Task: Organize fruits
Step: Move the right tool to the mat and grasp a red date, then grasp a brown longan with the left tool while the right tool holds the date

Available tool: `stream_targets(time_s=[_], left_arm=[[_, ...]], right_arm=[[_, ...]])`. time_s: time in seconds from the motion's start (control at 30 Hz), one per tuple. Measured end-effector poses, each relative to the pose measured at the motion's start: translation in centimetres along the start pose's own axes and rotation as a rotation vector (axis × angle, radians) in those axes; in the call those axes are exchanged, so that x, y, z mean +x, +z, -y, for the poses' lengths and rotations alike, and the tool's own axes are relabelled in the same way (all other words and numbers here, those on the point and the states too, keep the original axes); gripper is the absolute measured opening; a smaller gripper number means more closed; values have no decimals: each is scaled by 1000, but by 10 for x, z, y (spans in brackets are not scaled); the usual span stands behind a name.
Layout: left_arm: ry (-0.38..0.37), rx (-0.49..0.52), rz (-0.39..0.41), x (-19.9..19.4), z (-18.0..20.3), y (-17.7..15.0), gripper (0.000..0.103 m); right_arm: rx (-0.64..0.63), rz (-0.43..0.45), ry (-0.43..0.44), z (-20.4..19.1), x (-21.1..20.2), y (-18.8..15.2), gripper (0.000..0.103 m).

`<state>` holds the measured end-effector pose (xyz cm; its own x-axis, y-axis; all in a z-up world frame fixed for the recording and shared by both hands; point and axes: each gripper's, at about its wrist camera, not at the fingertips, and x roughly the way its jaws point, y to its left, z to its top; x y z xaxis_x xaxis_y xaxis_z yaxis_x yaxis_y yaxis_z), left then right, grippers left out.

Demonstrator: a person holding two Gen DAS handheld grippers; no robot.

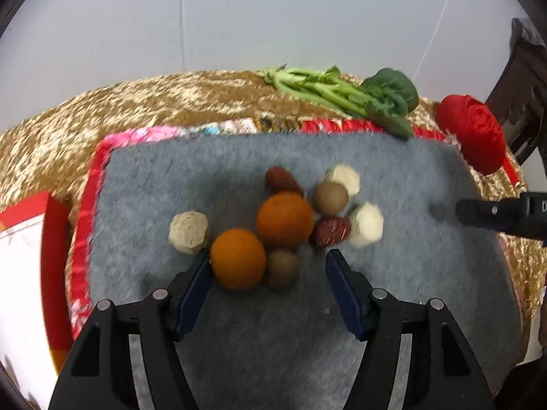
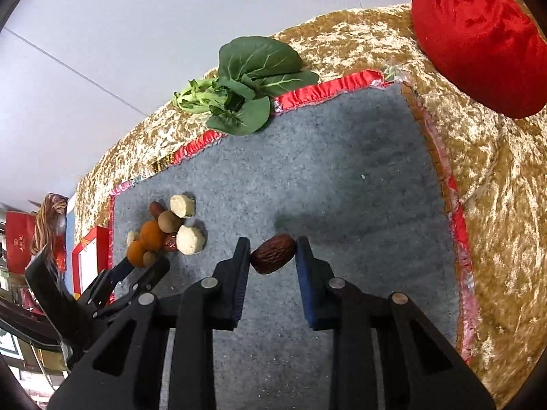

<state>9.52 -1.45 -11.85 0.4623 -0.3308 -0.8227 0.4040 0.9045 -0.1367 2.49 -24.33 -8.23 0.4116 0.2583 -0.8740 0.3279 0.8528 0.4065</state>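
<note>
Right tool (image 2: 272, 256) has a wrinkly dried date (image 2: 272, 253) between its pads, just above the grey mat (image 2: 342, 177). It looks light and a bit squishy, so I'd pinch gently across the middle. Left tool (image 1: 268, 266) is spread wide around an orange (image 1: 237, 259) in the fruit pile: round, firm, probably rolls easily.

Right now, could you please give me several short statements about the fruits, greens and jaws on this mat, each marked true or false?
1. The right gripper has a red date between its jaws. True.
2. The left gripper is shut on an orange. False: its jaws stand open around the near orange and a longan.
3. The leafy greens lie at the grey mat's far edge. True.
4. The red cloth bundle sits among the clustered fruits. False: it sits apart, on the gold cloth.
</note>
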Motion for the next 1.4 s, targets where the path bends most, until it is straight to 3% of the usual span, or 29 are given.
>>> stream_targets(time_s=[0.17, 0.3, 0.43, 0.57, 0.77, 0.83, 0.9, 0.93, 1.13, 1.3, 1.4], left_arm=[[12, 72, -14, 3, 6, -1, 47], [-101, 84, -6, -8, -2, -8, 47], [-225, 257, -18, -30, 23, -31, 47], [-246, 346, -11, -46, 38, -45, 47], [-145, 343, -37, -45, 28, -53, 48], [-100, 348, -42, -43, 23, -52, 57], [-71, 360, -39, -47, 17, -52, 73], [-69, 368, -38, -51, 14, -54, 74], [-6, 384, -15, -61, 3, -54, 74], [-57, 395, -23, -69, 10, -55, 73], [-117, 416, -33, -71, 19, -55, 59]], right_arm=[[6, 3, 5, -2, 1, 1, 29], [8, 12, 18, -7, -1, 4, 29], [0, 14, 30, -11, -3, 4, 29], [-2, 18, 44, -14, -5, 3, 29], [-31, -24, 53, -27, 5, -5, 29], [-42, -45, 41, -30, 13, -8, 29], [-57, -57, 35, -34, 17, -10, 29], [-61, -56, 34, -35, 17, -10, 29], [-54, -59, 34, -34, 18, -10, 29], [-60, -60, 34, -37, 19, -10, 29], [-56, -60, 36, -36, 20, -9, 29]])
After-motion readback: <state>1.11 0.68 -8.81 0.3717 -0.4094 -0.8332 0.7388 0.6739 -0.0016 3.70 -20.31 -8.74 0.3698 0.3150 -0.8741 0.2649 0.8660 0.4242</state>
